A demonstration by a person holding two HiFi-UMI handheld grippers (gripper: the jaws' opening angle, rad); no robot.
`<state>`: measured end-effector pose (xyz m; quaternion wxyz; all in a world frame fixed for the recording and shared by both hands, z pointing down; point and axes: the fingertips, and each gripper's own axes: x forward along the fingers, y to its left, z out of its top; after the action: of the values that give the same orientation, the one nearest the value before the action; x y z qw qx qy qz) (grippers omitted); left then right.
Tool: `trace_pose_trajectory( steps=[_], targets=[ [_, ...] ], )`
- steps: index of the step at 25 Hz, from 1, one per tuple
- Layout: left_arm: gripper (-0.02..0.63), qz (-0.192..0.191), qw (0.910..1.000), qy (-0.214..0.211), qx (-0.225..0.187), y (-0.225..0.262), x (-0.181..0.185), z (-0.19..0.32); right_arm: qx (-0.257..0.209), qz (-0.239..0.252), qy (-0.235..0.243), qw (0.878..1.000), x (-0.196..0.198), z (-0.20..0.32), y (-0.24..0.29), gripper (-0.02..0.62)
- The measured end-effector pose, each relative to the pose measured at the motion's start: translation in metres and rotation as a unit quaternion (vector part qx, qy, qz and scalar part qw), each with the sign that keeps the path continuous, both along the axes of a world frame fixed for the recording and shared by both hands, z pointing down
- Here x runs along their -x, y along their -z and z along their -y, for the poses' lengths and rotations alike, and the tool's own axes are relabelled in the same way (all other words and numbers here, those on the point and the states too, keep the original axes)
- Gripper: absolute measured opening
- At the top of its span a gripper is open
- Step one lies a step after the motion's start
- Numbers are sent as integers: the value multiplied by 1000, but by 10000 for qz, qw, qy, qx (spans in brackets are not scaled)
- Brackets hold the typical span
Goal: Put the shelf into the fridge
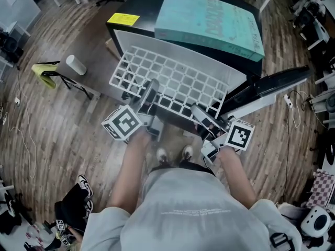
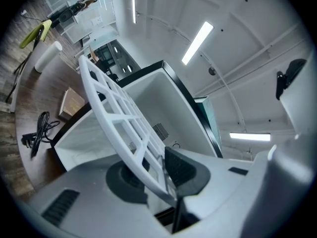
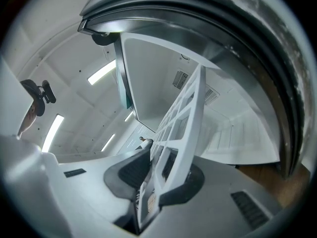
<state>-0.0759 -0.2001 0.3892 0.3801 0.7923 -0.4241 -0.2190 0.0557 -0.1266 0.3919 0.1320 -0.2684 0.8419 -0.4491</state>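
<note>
At the far left, a white cylinder (image 1: 76, 65) is being carried on a small stand (image 1: 62, 72) with yellow legs, set on the wood floor (image 1: 47, 135). To its right, a yellow sticker (image 1: 123, 19) is being shown on the far left corner of the black fridge (image 1: 141, 7). The left gripper (image 1: 149, 95) is being held by a hand at the near left edge of the white grid shelf (image 1: 172, 77). In the left gripper view, the left gripper (image 2: 158, 172) is being kept closed on that edge, with a bar of the shelf (image 2: 116, 113) pinched between its dark pads (image 2: 181, 165) and the white cavity of the fridge (image 2: 158, 103) lying beyond. The shelf is being held tilted across the fridge's open front, its far edge at the mouth of the cavity and its near edge out toward the person, whose shoes (image 1: 162, 155) are being seen below it. A teal box (image 1: 209, 22) is being borne on top of the fridge. Further right, the right gripper (image 1: 201, 114) is being held at the shelf's near right edge. In the right gripper view, the right gripper (image 3: 158, 175) is likewise being kept clamped on the rim of the shelf (image 3: 185, 118). At the far right, the door (image 1: 272, 85) is being left swung open.
</note>
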Motion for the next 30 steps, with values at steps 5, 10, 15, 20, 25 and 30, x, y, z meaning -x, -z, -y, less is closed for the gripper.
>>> trace_pose_trajectory(
  steps=[5,10,15,20,25,30],
  targets=[
    [95,-62,9999,39,80,0,-1,1,-13,0,0,10000,1,1,2,80],
    [95,-136,9999,62,86,3,-3,3,30,-55,-22,10000,-1,3,1,80],
    [94,-140,9998,49,127,3,-5,5,50,-26,2,10000,-3,5,2,80],
    [94,-185,9997,20,150,3,-6,7,-7,-120,0,9999,-5,7,2,80],
    [92,-207,9996,-6,187,1,-7,9,-1,-146,-38,9999,-6,10,0,80],
    [91,-228,9995,-17,236,2,-8,12,20,-117,-32,9999,-7,12,1,80]
  ],
)
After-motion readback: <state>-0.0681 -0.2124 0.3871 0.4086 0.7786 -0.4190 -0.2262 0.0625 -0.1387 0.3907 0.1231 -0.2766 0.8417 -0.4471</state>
